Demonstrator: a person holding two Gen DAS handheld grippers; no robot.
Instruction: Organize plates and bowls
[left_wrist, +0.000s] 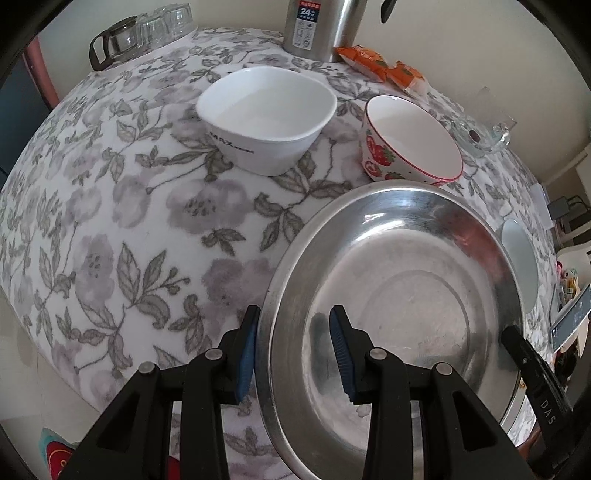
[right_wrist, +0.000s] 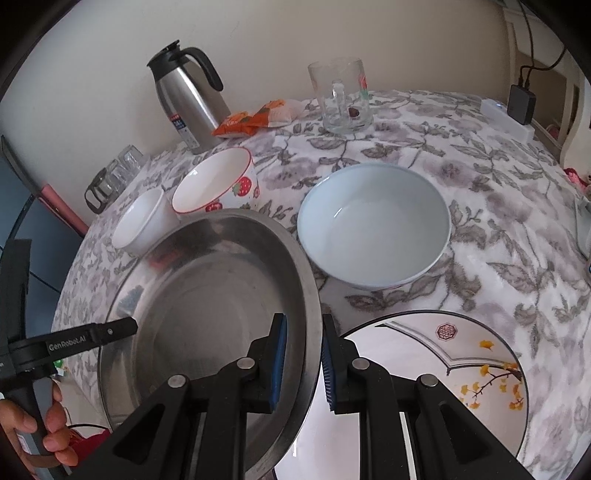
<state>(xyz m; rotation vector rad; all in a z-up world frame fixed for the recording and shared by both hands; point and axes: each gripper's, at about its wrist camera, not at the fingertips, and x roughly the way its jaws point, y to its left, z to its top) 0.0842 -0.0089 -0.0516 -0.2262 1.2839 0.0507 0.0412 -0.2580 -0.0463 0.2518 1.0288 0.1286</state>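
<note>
Gripping the steel basin (left_wrist: 399, 306) by opposite rims: my left hand-held gripper (left_wrist: 295, 354) clamps its left rim, my right hand-held gripper (right_wrist: 304, 363) is clenched on its right rim. Basin sits over the floral table (left_wrist: 129, 221), its right edge overlapping the painted plate (right_wrist: 461, 369). White square bowl (left_wrist: 266, 114) and strawberry bowl (left_wrist: 410, 144) stand behind it, pale blue bowl (right_wrist: 373, 221) just beside.

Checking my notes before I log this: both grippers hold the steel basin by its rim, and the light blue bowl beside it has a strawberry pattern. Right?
One slip: the light blue bowl is plain. The strawberries are on the red-rimmed bowl, as the right wrist view shows. The left gripper and right gripper do straddle the steel basin rim.
</note>
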